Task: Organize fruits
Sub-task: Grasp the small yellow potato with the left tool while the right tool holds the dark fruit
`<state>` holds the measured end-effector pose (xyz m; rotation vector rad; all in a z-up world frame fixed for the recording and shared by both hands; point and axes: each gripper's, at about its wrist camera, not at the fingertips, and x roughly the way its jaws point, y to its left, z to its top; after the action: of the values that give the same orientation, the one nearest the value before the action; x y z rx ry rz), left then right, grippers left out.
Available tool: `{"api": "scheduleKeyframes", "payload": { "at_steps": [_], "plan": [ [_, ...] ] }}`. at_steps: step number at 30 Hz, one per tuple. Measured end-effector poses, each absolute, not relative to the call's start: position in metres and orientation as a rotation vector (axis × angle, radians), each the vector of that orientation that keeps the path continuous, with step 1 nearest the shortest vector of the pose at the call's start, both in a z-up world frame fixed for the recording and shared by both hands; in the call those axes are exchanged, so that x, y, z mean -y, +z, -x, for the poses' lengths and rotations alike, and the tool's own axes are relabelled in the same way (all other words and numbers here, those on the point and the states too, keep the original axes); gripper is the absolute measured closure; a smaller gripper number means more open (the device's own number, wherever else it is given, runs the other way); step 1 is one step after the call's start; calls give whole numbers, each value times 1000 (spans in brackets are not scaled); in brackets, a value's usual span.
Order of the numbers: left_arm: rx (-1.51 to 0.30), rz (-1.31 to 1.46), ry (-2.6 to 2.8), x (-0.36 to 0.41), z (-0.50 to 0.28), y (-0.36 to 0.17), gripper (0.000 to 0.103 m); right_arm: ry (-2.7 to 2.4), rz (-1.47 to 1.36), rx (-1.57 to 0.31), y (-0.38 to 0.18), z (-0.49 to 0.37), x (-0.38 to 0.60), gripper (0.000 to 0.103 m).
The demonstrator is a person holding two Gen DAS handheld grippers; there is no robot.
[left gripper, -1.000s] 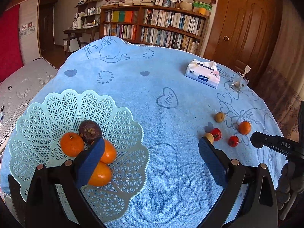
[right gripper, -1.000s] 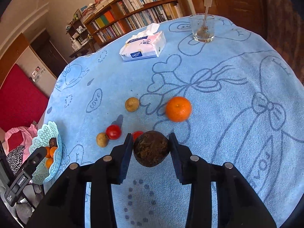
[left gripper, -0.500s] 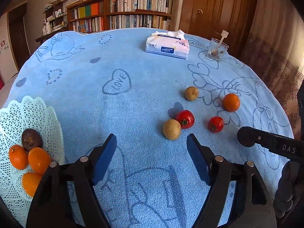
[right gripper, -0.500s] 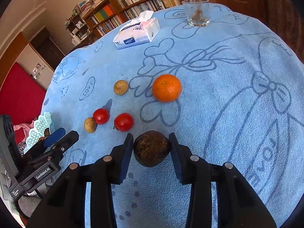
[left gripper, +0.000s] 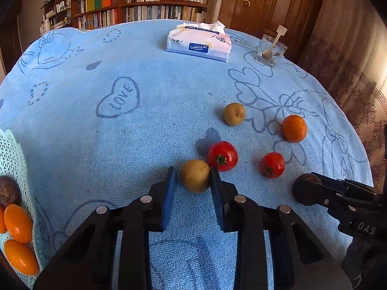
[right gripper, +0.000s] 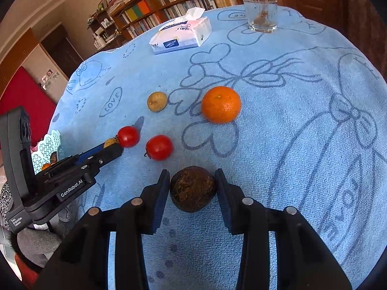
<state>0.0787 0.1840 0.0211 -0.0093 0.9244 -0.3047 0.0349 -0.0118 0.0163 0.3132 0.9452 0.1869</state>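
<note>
My left gripper (left gripper: 192, 172) straddles a yellow-brown round fruit (left gripper: 195, 176) that rests on the blue cloth. Its jaws are narrowed: the right pad touches the fruit and a slim gap shows at the left pad. Beside it lie two red tomatoes (left gripper: 222, 155) (left gripper: 272, 164), an orange (left gripper: 294, 128) and another yellow-brown fruit (left gripper: 234, 114). My right gripper (right gripper: 192, 172) is shut on a dark brown wrinkled fruit (right gripper: 192, 188), low over the cloth. The mint lattice basket (left gripper: 12, 149) at the left edge holds several oranges and one dark fruit (left gripper: 8, 194).
A tissue pack (left gripper: 198, 42) and a glass with a spoon (left gripper: 271, 50) stand at the far side of the round table. Bookshelves and a wooden door are behind. The right gripper's tip (left gripper: 307, 188) lies right of the tomatoes.
My left gripper has swung from over the basket to the loose fruits and narrowed around the yellow-brown fruit. The right gripper still holds the dark fruit and has drifted slightly.
</note>
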Motion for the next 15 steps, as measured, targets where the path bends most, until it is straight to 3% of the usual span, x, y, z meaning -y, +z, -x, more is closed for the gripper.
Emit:
{"api": "scheduleKeyframes", "payload": {
  "at_steps": [15],
  "plan": [
    [-849, 0, -232, -197, -48, 43, 78, 207, -300, -908, 30, -25, 2, 64]
  ]
}}
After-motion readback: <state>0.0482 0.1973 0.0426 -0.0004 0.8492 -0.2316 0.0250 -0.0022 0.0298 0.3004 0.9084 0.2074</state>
